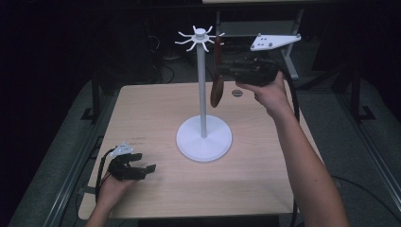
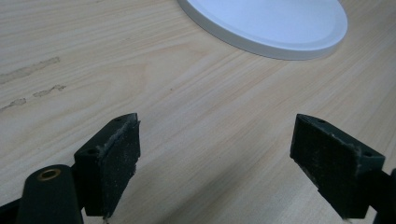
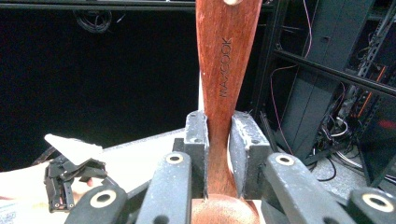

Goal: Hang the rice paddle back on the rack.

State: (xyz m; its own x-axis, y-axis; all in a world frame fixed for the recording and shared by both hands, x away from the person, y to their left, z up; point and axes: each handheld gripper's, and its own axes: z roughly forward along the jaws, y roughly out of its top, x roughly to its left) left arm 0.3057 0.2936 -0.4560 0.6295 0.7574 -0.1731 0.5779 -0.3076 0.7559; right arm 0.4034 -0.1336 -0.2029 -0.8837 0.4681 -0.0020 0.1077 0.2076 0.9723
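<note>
- Right gripper (image 1: 226, 71) is raised beside the top of the tall white hook stand (image 1: 202, 94). Its jaws are narrowed and clamped on the neck of a dark reddish-brown wooden spoon (image 1: 217, 80).
- In the right gripper view the spoon (image 3: 224, 79) runs straight up between the pads, handle end uppermost and bowl just below the jaws. There is a hanging hole at the handle's top edge.
- From the high view the spoon hangs upright, bowl down, well above the light wooden table (image 1: 156, 189). Its handle end sits right at the ring of white hooks (image 1: 198, 38) on the stand's crown. I cannot tell whether the hole is over a hook or just beside one.
- Left gripper (image 1: 146, 169) rests low at the near left of the table. Its jaws are wide apart with nothing between them; the left gripper view has bare tabletop between the pads and the stand's round white base (image 2: 275, 28) ahead.
- My read on progress: the spoon is lifted and brought to hook height. Seating the hole on a hook and letting go are still left.
- Count: one spoon, one stand with one ring of hooks, two grippers, one table. No other utensils on the tabletop.
</note>
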